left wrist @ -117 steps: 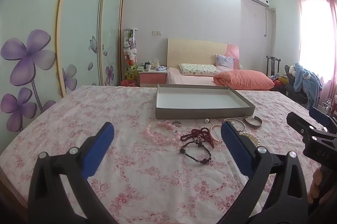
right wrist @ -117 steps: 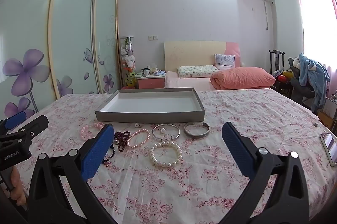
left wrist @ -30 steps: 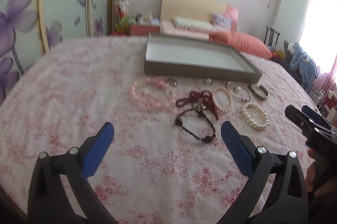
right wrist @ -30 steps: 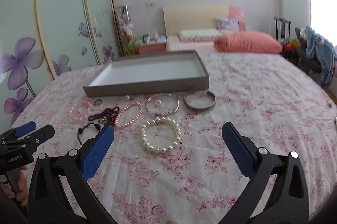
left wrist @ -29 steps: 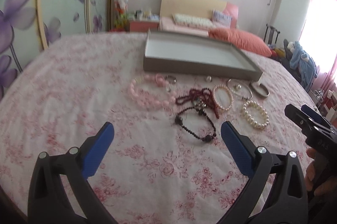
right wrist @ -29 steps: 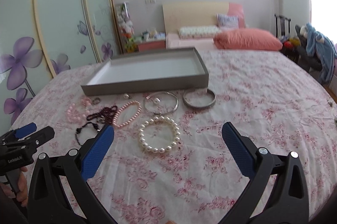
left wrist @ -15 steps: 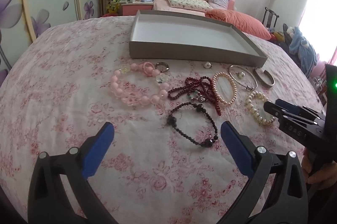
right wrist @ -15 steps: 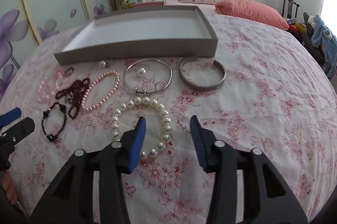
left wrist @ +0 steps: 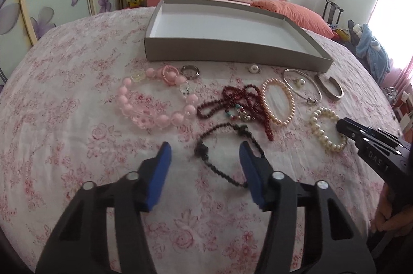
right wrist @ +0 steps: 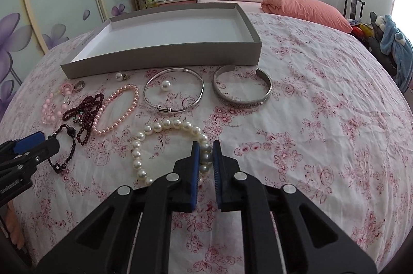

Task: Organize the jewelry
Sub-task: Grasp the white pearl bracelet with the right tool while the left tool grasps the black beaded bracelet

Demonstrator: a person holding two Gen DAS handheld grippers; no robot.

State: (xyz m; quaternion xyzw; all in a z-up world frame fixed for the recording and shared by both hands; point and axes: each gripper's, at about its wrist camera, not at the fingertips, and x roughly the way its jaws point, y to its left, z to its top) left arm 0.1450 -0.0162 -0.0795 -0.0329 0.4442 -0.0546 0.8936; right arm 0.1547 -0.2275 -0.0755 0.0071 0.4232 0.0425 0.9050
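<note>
In the left wrist view the task looks barely begun; the grey tray at the far side of the flowered bedspread holds nothing, and every piece lies on the cloth in front of it; from left to right there are the pink bead bracelet, a ring, a tangle of dark red beads, a salmon pearl bracelet, a thin silver bangle and a wide silver cuff, with a loose pearl near the tray wall; the left gripper has just been closing and stands half open astride the black bead bracelet, its pads not yet pressing on it; that bracelet lies as a long loop running from far left to near right, its near end passing under the right-hand finger; at the right edge the right gripper meets the white pearl bracelet. In the right wrist view the right gripper has just closed and its jaws pinch the near right beads of the white pearl bracelet, which lies flat on the cloth as a rough ring, slightly longer from near to far; the tray sits empty beyond the bangle and cuff, its long side running left to right; so lifting and carrying both bracelets to the tray seems to be what remains, then the other pieces.
</note>
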